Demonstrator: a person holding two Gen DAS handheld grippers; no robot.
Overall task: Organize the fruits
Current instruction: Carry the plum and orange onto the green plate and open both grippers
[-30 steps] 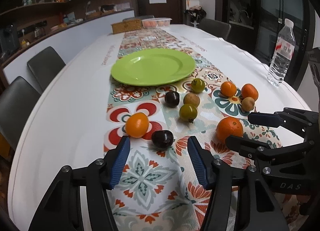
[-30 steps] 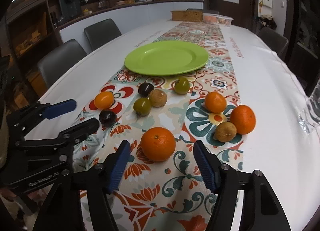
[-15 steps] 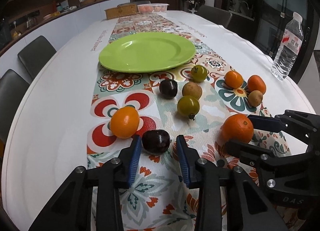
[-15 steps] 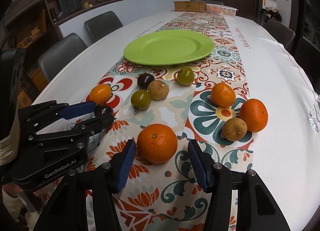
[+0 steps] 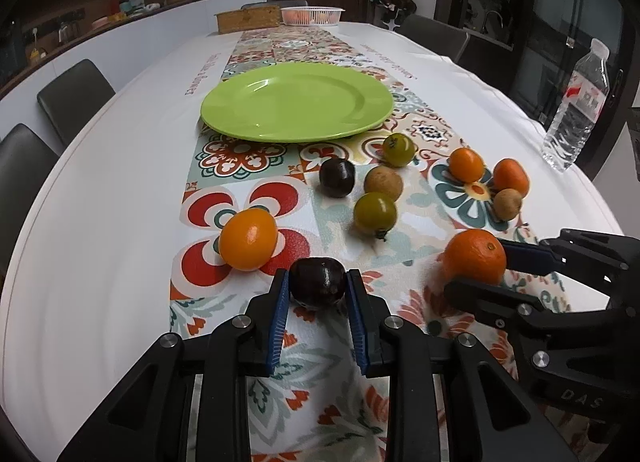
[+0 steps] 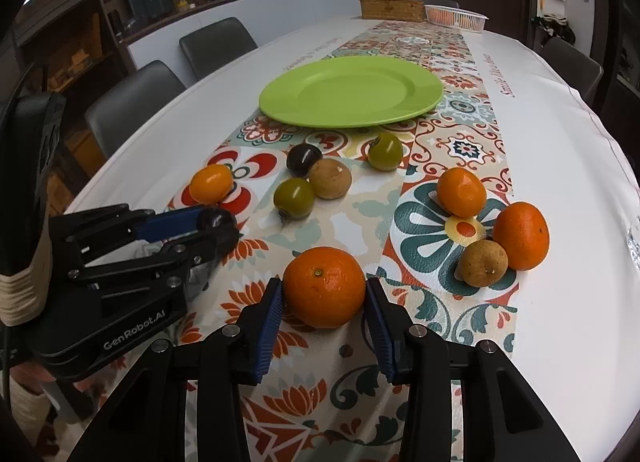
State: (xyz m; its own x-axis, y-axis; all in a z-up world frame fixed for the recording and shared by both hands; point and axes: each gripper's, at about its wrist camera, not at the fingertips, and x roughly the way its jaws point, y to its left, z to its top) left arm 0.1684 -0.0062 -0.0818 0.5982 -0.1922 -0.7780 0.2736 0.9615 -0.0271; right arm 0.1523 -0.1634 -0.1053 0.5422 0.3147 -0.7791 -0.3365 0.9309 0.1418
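Over the last second the left gripper [image 5: 317, 289] moved forward from short of the plum [image 5: 317, 281], at the lower centre of its frame, and narrowed from wide open until both blue pads touched the plum's sides. The right gripper [image 6: 324, 304] likewise advanced on the big orange [image 6: 324, 286], which had sat ahead of its open fingers, and closed in until the pads pressed against it at lower centre. In both views the plate [image 5: 296, 101] and the loose fruits drew nearer and lower in the frame.
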